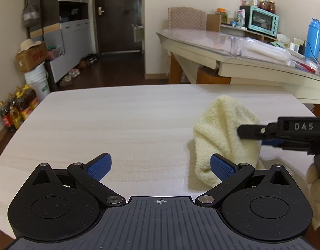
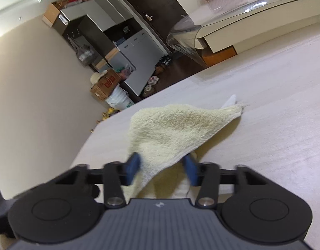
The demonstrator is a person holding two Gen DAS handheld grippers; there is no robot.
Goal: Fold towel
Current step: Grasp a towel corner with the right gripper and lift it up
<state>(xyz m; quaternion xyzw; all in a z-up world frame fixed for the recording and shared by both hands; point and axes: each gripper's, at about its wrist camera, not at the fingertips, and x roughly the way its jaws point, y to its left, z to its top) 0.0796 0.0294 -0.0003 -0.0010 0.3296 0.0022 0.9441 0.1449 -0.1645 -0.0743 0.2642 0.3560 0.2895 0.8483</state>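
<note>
Left gripper [image 1: 161,167]: spread wide, nothing between the blue pads [image 1: 99,166], held low over the pale wooden table [image 1: 118,120]. Right-hand pad of this gripper just in front of the lower fold of the towel [image 1: 224,133]; contact cannot be confirmed.

Towel: pale yellow terry cloth, on the right half of the table in the left wrist view, lifted into a bunched, draped peak, lower part trailing down to the tabletop. In the right wrist view, towel [image 2: 180,131] stretched away from the camera, far corner with a small white tag resting on the table [image 2: 274,104], near edge raised off the surface.

Right gripper [image 2: 162,168]: pads [image 2: 132,166] narrowed partway, a gap remaining, towel edge running between them. Firm clamping on the cloth cannot be told; view blurred at the pads. In the left wrist view, right gripper [image 1: 251,132] entering from the right edge as a black bar with lettered housing, tip against the upper part of the towel.

Background, left wrist view: second table with glass top [image 1: 201,37], teal oven [image 1: 263,20], blue flask [image 1: 315,37], dark door [image 1: 118,14], white bucket [image 1: 38,81] under a cardboard box [image 1: 31,57], bottles [image 1: 18,108] on the floor.
</note>
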